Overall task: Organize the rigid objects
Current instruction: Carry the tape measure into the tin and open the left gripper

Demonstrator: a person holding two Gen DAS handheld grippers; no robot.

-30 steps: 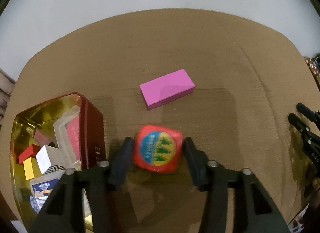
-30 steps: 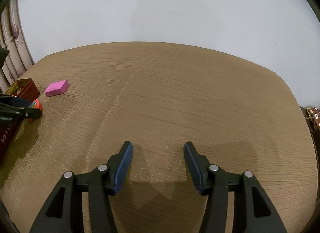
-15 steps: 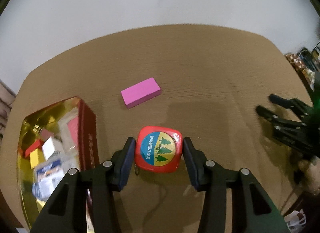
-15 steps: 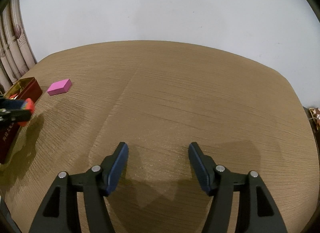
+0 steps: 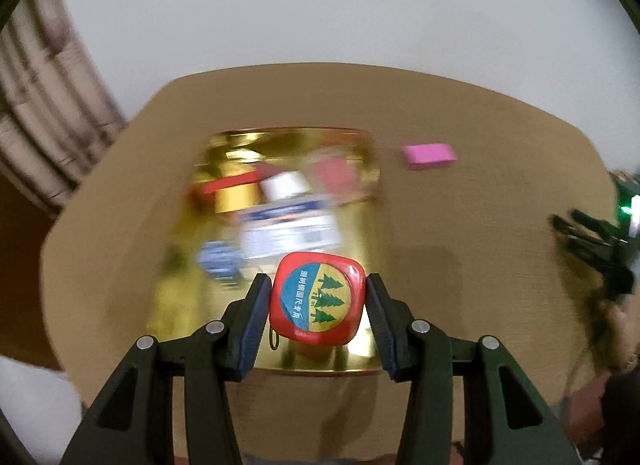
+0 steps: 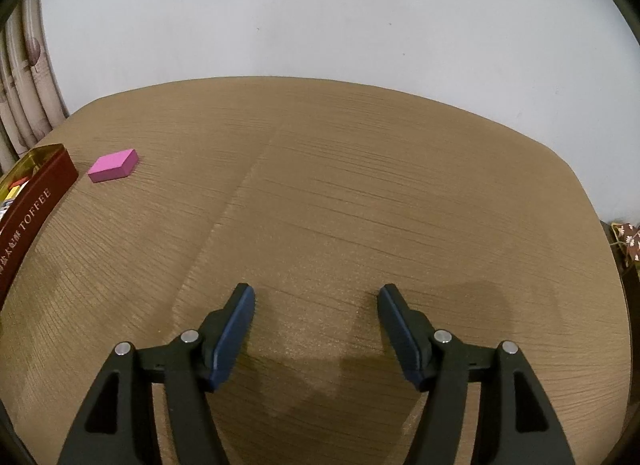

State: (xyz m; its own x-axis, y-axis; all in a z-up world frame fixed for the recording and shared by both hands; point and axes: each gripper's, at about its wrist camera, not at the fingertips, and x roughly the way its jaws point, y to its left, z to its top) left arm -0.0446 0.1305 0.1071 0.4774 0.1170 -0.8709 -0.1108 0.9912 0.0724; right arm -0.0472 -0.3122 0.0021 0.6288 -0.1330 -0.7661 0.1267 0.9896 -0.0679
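My left gripper point(image 5: 316, 285) is shut on a red tape measure point(image 5: 317, 302) with a blue, yellow and green label, held in the air above the near end of a gold-lined tin point(image 5: 360, 201). The tin holds several blurred items, red, yellow, white and blue. A pink block point(image 5: 429, 156) lies on the table to the tin's right; it also shows in the right wrist view point(image 6: 113, 165). There the tin point(image 6: 36, 193) shows its dark red side marked TOFFEE. My right gripper point(image 6: 316, 293) is open and empty above the bare table.
The round wooden table point(image 6: 360, 185) stands before a white wall. A curtain point(image 5: 44, 105) hangs at the left. The right gripper shows as a dark shape point(image 5: 592, 241) at the right edge of the left wrist view. A patterned object point(image 6: 628, 241) sits past the table's right edge.
My left gripper closed on the tape measure, lifted it off the table and swung left over the tin. The right gripper's jaws opened a little wider.
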